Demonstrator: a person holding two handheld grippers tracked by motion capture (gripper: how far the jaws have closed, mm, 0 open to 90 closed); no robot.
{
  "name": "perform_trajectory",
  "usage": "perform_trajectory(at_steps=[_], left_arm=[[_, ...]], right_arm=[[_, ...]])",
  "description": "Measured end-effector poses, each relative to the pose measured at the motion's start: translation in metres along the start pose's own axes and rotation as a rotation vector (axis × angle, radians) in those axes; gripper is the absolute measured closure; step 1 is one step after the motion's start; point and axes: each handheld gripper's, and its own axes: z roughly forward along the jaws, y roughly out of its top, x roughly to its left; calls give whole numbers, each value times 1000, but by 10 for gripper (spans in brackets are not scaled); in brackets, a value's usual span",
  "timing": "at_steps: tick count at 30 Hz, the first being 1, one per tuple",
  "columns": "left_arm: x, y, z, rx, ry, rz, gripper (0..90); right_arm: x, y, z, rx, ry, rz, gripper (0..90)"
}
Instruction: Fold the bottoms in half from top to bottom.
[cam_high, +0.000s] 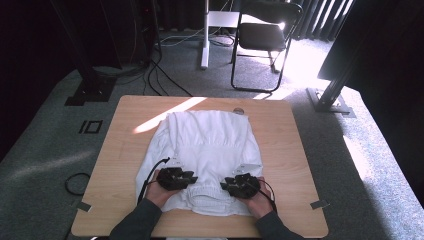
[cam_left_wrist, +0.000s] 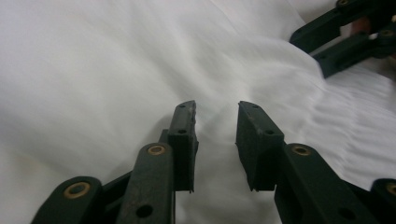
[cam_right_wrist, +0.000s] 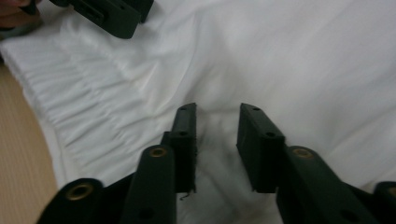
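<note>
So there's a white garment (cam_high: 207, 150) spread flat in the middle of the wooden tabletop (cam_high: 120, 150), with its gathered elastic hem (cam_high: 212, 197) at the near edge, closest to the person. Both grippers sit on that near part, one on each side. The left gripper (cam_high: 176, 178) is on the cloth's near-left area, the right gripper (cam_high: 241, 185) on the near-right, with a stretch of cloth between them. In the left gripper view the fingers (cam_left_wrist: 184, 135) are spread apart with just smooth white fabric showing in the gap, nothing pinched. Same deal in the right gripper view: fingers (cam_right_wrist: 187, 135) parted over a small crease in the cloth, not clamped on it, and the ribbed hem runs off to the left next to a strip of bare wood.

Around it: a small round thing (cam_high: 239, 110) sits at the far edge, just beyond the garment, too small to tell what it is. Tape bits mark the near corners. On the carpet past the tabletop there's a black folding chair (cam_high: 265, 37), a white post (cam_high: 205, 35), loose cables (cam_high: 160, 75) and dark frame legs on either side. A cable loop (cam_high: 76, 183) lies on the floor to the left. Nothing sits on the cloth besides the grippers.
</note>
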Motion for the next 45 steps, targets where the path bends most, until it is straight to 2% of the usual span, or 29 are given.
perform_trajectory(at_steps=[1,2,3,4,7,8,9,11,12,13,15,16,17,18,19,23,27,28,29,30,31,32,35,36,38,42,43,45], left_arm=[[0,0,0,0,0,0,672],[5,5,-1,-13,15,-3,662],[10,11,-2,-27,34,-4,662],[15,17,-2,-41,53,-13,648],[31,35,4,-63,130,-12,611],[37,40,8,-66,151,-11,590],[42,45,12,-69,176,-13,590],[54,51,22,-57,215,-24,585],[60,53,27,-48,226,-31,583],[66,53,33,-32,235,-41,583],[75,49,43,-5,231,-58,583],[80,42,49,18,218,-76,583],[80,42,49,18,218,-76,583],[81,40,50,9,211,-79,583],[81,39,49,3,208,-82,583],[76,35,48,5,207,-78,583],[62,25,43,-2,204,-73,582],[53,18,39,-11,197,-73,581],[53,18,39,-11,197,-73,580],[44,11,35,-20,190,-80,580],[44,11,35,-20,190,-80,580],[34,5,31,-19,181,-82,580],[29,2,29,-19,177,-81,577],[17,-6,23,-17,169,-70,575],[9,-11,20,-17,158,-74,575],[-2,-17,16,-11,151,-71,572],[-9,-19,14,1,149,-55,569],[-13,-18,11,14,149,-40,565]], right_arm=[[0,0,0,0,0,0,642],[-8,11,-4,-44,-37,7,607],[-8,11,-4,-44,-37,7,607],[-14,17,-5,-69,-54,17,597],[-38,37,-2,-122,-93,67,560],[-53,51,5,-138,-131,86,536],[-53,51,5,-138,-131,86,536],[-67,63,14,-143,-168,97,527],[-80,72,26,-128,-200,117,525],[-80,72,26,-128,-200,117,525],[-89,74,39,-103,-218,138,525],[-96,71,52,-60,-232,147,530],[-96,71,52,-60,-232,147,530],[-99,64,61,-26,-232,155,528],[-99,64,61,-26,-232,155,528],[-97,54,61,-38,-231,157,530],[-90,47,54,-30,-232,147,530],[-83,40,50,-34,-234,134,530],[-83,40,50,-34,-234,134,530],[-76,34,46,-35,-233,126,530],[-76,34,46,-35,-233,126,530],[-69,27,40,-35,-224,125,530],[-67,24,37,-34,-219,118,530],[-57,14,29,-31,-212,113,530],[-49,8,24,-28,-212,109,530],[-36,-4,14,-25,-207,98,530],[-33,-6,12,-23,-203,96,530],[-31,-7,9,-8,-195,92,530]])
